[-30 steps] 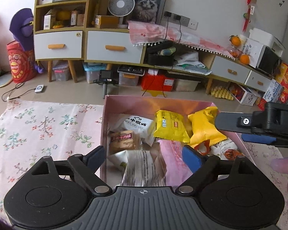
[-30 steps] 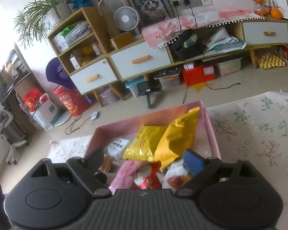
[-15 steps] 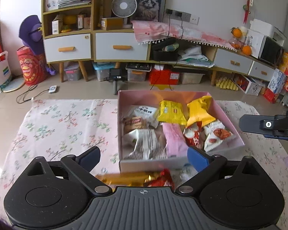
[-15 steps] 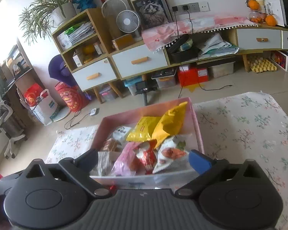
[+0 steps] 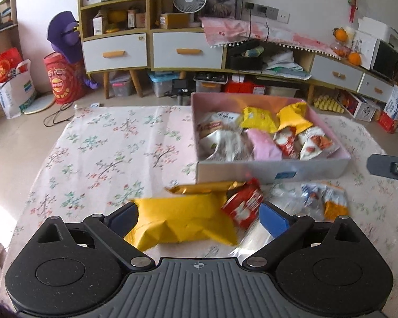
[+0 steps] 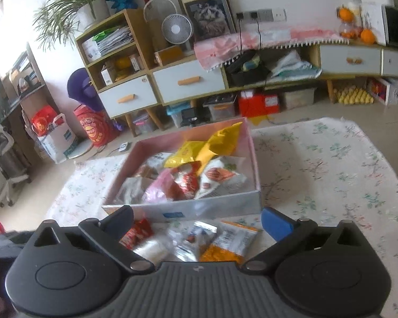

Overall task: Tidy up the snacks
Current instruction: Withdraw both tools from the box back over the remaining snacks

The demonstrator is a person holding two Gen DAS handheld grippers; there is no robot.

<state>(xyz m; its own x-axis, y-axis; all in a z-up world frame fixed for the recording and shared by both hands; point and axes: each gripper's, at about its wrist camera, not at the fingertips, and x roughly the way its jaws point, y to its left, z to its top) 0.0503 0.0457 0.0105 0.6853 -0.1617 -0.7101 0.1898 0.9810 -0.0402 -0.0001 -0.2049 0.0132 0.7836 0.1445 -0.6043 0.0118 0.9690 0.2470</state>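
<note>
A pink box [image 5: 273,175] [image 6: 183,209] on the floral tablecloth holds several snack packets. Loose snacks lie in front of it: a yellow packet [image 5: 183,220], a gold bar [image 5: 204,187], a red packet [image 5: 242,206] [image 6: 135,234], a clear packet [image 6: 152,249] and an orange-and-white packet [image 5: 329,201] [image 6: 230,242]. My left gripper [image 5: 199,218] is open and empty, its fingers either side of the yellow packet. My right gripper [image 6: 196,221] is open and empty above the loose packets; one of its fingers [image 5: 384,167] shows at the right of the left wrist view.
The floral tablecloth [image 5: 111,153] [image 6: 331,164] covers the table. Beyond the far edge are white-drawered cabinets [image 5: 185,50], storage bins and bags on the floor.
Both grippers have pulled back and up from over the box. The box now lies further ahead, and the loose snacks in front of it have come into view.
</note>
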